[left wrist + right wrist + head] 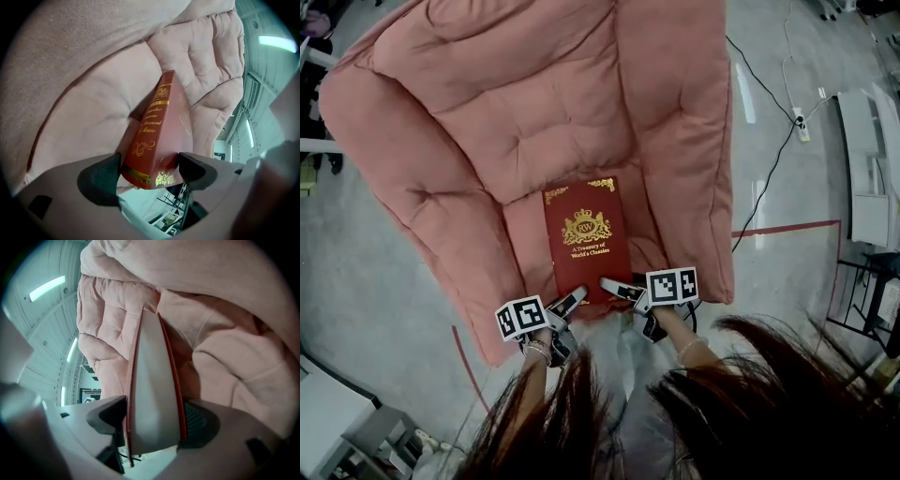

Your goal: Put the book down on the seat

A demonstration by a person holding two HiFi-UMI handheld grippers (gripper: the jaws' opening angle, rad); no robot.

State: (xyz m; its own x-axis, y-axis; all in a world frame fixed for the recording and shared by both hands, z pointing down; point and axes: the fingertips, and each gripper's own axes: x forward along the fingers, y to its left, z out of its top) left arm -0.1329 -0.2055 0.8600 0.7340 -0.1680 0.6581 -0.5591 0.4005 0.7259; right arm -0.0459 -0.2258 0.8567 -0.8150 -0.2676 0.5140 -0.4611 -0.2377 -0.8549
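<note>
A dark red book (pixel 586 234) with gold print lies face up on the seat of a pink padded armchair (pixel 487 112), its near edge at the seat's front. My left gripper (pixel 576 299) is at the book's near left corner and my right gripper (pixel 610 285) at its near right corner. In the left gripper view the book's spine end (pixel 157 136) stands between the jaws of the left gripper (pixel 149 171), with a slim gap at the left pad. In the right gripper view the page edge (pixel 152 380) fills the space between the jaws of the right gripper (pixel 154 420), whose pads sit close by the covers.
The armchair's thick arms (pixel 684 150) rise on both sides of the seat. On the grey floor to the right run a black cable (pixel 769 159), a power strip (pixel 802 124) and a red tape line (pixel 787 228). White furniture (pixel 862 159) stands at the far right.
</note>
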